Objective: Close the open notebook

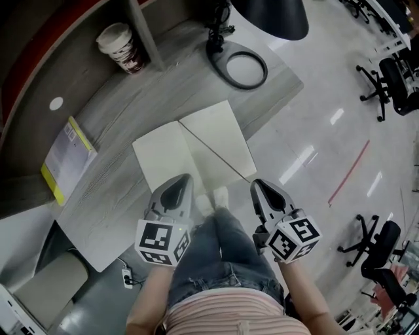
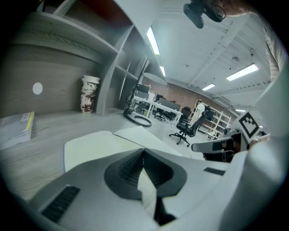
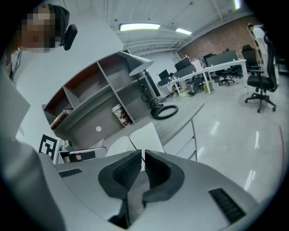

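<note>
The open notebook (image 1: pixel 193 147) lies flat on the grey desk (image 1: pixel 111 203), its blank white pages up and its spine running diagonally. My left gripper (image 1: pixel 185 178) hovers at the notebook's near edge, over the left page, jaws shut and holding nothing. My right gripper (image 1: pixel 256 184) hangs just off the desk's edge, near the notebook's right corner, also shut and empty. In the left gripper view the notebook (image 2: pixel 97 142) spreads right beyond the shut left gripper (image 2: pixel 143 152). In the right gripper view the notebook (image 3: pixel 146 134) lies a little ahead of the right gripper (image 3: pixel 142 154).
A patterned paper cup (image 1: pixel 122 47) stands at the back by a shelf divider. A yellow-edged booklet (image 1: pixel 67 157) lies at the desk's left. A black ring lamp base (image 1: pixel 243 67) sits behind the notebook, under a dark shade (image 1: pixel 275 16). Office chairs (image 1: pixel 391 82) stand on the floor to the right.
</note>
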Tool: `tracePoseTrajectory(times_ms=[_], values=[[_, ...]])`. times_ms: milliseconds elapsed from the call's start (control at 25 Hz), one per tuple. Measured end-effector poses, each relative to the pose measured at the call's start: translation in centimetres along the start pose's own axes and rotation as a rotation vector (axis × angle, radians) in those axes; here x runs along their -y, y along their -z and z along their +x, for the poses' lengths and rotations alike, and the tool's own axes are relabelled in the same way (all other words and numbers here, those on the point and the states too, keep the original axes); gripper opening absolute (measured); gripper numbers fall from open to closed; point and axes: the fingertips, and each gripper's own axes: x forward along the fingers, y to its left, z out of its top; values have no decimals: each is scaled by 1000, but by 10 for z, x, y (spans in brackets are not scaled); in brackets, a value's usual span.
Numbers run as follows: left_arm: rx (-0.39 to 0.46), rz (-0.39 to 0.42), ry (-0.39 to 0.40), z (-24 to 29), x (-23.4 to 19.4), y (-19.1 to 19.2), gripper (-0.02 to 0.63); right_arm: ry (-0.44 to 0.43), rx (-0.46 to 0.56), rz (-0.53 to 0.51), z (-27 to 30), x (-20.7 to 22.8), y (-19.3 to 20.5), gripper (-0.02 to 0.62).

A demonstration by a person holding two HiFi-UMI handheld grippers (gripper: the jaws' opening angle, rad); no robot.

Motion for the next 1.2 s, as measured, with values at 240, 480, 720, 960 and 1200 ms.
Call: tracePoseTrajectory(times_ms=[240,480,720,960,1200], values=[[-38,-1,5,14,-2,4,12,6,-38,63,7,13,9,11],[-65,-27,-19,17,-10,12,12,14,-78,130,11,24,21,12],[-117,-104,-57,19,-24,27,12,30,-116,198,16,36,28,100],[-177,-168,-68,22,-30,41,14,25,-133,232,21,40,31,109],[-198,-172,-68,24,-31,43,14,7,-148,280,27,42,36,120]])
